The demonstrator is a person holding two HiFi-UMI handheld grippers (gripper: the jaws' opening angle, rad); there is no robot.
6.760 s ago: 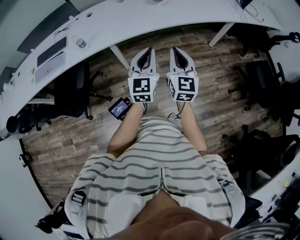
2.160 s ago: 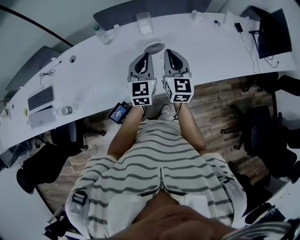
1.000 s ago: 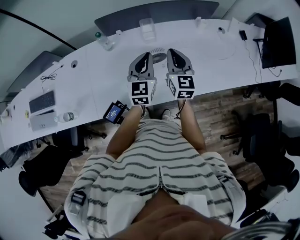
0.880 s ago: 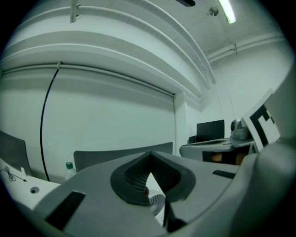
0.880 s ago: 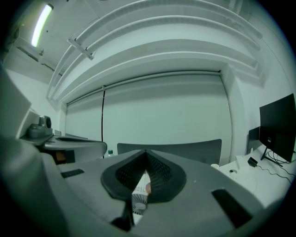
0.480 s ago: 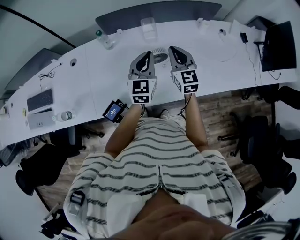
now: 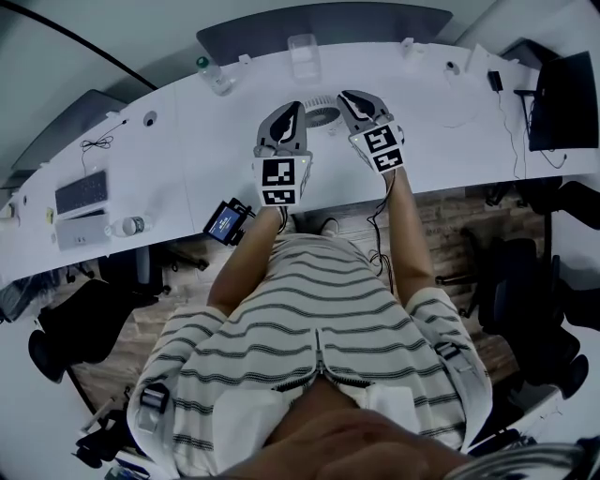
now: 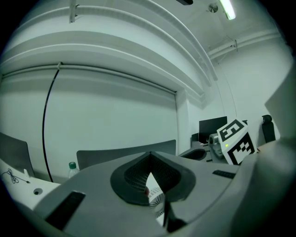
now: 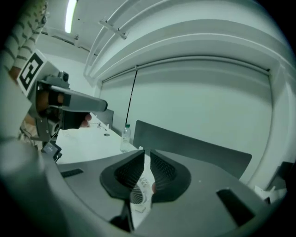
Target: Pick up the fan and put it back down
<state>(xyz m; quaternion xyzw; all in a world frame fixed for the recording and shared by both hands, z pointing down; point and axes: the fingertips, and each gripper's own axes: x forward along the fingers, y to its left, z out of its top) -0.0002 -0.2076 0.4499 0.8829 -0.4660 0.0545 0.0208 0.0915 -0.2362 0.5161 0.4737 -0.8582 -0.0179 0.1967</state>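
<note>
A small white round fan [image 7: 322,114] stands on the curved white desk [image 7: 187,141], in the gap between my two grippers. My left gripper [image 7: 292,109] hovers just left of it, shut, with nothing held; through the gap under its closed tips the fan's grille [image 8: 157,202] shows. My right gripper [image 7: 353,97] is just right of the fan, rolled so its marker cube [image 7: 382,148] tilts. It is shut but for a thin slit, the jaws having just eased apart a trifle. Nothing lies between them, and the fan [image 9: 138,194] shows beyond them.
A water bottle [image 7: 211,77] and a clear plastic box [image 7: 304,52] stand at the desk's far edge, before a dark partition [image 7: 323,19]. A monitor [image 7: 562,89] is far right. A keyboard [image 7: 80,192] and a lying bottle [image 7: 131,225] are far left. Office chairs stand below.
My right gripper has moved right and lower beside the fan and rolled, so its marker cube now tilts. The left gripper has stayed put.
</note>
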